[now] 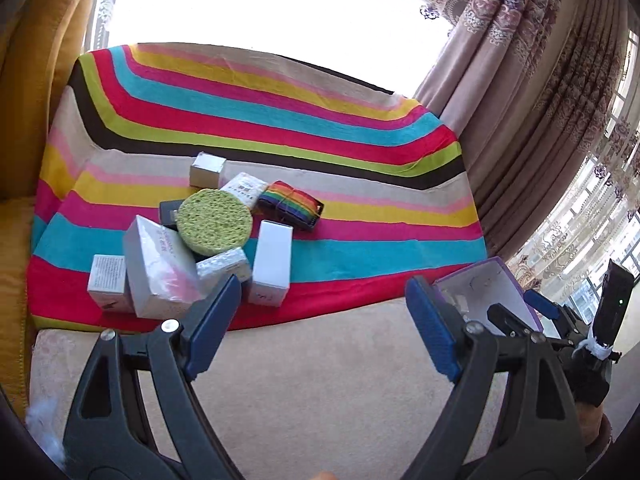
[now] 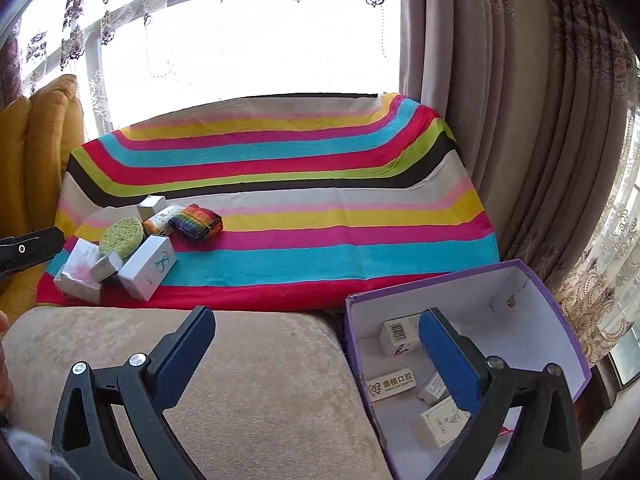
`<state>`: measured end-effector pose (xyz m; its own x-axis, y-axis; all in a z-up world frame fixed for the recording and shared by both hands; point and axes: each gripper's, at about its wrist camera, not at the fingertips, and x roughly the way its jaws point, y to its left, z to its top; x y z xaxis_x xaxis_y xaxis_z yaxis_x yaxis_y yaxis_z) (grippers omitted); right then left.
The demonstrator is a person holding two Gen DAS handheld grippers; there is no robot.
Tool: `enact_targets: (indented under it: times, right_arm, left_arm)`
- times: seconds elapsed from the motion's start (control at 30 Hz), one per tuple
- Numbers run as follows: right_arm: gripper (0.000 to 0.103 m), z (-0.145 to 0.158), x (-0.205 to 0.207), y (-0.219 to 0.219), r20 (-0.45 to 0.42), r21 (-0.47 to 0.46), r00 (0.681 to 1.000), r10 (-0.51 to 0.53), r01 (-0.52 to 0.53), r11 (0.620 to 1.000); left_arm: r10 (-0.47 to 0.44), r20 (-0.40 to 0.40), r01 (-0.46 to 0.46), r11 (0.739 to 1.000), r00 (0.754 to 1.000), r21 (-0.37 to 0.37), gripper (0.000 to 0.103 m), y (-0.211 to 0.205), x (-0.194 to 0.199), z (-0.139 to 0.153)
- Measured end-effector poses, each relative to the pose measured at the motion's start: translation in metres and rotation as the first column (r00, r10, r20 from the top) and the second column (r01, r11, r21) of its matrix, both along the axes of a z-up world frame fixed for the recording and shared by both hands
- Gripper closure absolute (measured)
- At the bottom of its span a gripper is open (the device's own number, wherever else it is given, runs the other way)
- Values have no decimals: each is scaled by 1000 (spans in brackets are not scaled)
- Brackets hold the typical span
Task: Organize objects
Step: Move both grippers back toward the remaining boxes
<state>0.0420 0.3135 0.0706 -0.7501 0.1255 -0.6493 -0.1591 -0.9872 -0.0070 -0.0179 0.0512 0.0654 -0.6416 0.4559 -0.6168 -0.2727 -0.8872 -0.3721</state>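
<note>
A pile of small white boxes [image 1: 272, 264], a round green sponge [image 1: 216, 220] and a rainbow-striped packet [image 1: 290, 202] lies on the striped blanket [image 1: 360, 148], at its near left. My left gripper [image 1: 325, 282] is open and empty above the beige cushion, its left finger in front of the pile. My right gripper [image 2: 317, 314] is open and empty, with its right finger over a purple box [image 2: 440, 280] that holds several small white cartons [image 2: 398, 336]. The same pile [image 2: 148, 268] sits far left in the right wrist view.
A beige sofa cushion [image 2: 260, 380] fills the near ground. A mustard cushion [image 1: 40, 100] stands at the left. Patterned curtains [image 2: 480, 120] hang at the right in front of a bright window. The right half of the blanket carries nothing.
</note>
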Motion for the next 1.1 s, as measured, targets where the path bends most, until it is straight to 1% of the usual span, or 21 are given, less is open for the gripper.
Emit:
enact_targets:
  times: [0.07, 0.17, 0.27, 0.33, 0.37, 0.47, 0.5, 0.6, 0.67, 0.87, 0.97, 1.1]
  right_arm:
    - [0, -3, -9, -16, 21, -12, 999, 30, -30, 999]
    - [0, -10, -23, -38, 68, -50, 995, 78, -75, 996]
    - [0, -18, -37, -58, 111, -82, 986, 128, -120, 989]
    - [0, -22, -46, -70, 138, -92, 977, 159, -148, 985]
    - [0, -24, -51, -75, 152, -93, 973, 175, -162, 982]
    - [0, -28, -63, -92, 183, -83, 960, 213, -201, 976]
    - [0, -29, -67, -97, 190, -82, 956, 225, -213, 974]
    - [1, -31, -79, -115, 197, -77, 943, 268, -258, 963]
    - [3, -31, -88, -131, 200, -55, 932, 303, -298, 953]
    - [7, -31, -109, -186, 214, 69, 888, 407, -430, 900]
    - [11, -36, -122, -205, 241, 98, 873, 423, -455, 885]
    - [12, -45, -136, -223, 274, 128, 863, 424, -469, 874]
  left_arm:
    - [25, 37, -25, 1000, 999, 7, 16, -26, 1, -10]
    - [65, 87, -64, 998, 994, -13, 16, -57, 3, -22]
    - [95, 157, -93, 995, 983, -21, 16, -83, 1, -33]
    - [115, 201, -104, 992, 973, -66, 16, -97, -5, -39]
    - [124, 210, -103, 989, 970, -108, 16, -102, -8, -41]
    - [142, 216, -87, 965, 966, -246, 16, -116, -17, -50]
    - [143, 220, -84, 963, 965, -258, 16, -120, -19, -52]
    - [110, 246, -57, 975, 963, -214, 16, -127, -25, -59]
    - [127, 252, -68, 970, 959, -232, 16, -126, -30, -64]
    - [127, 263, -66, 971, 956, -231, 17, -120, -33, -71]
    - [138, 268, -83, 975, 953, -207, 17, -126, -32, -72]
    - [151, 268, -101, 977, 951, -189, 17, -129, -31, -75]
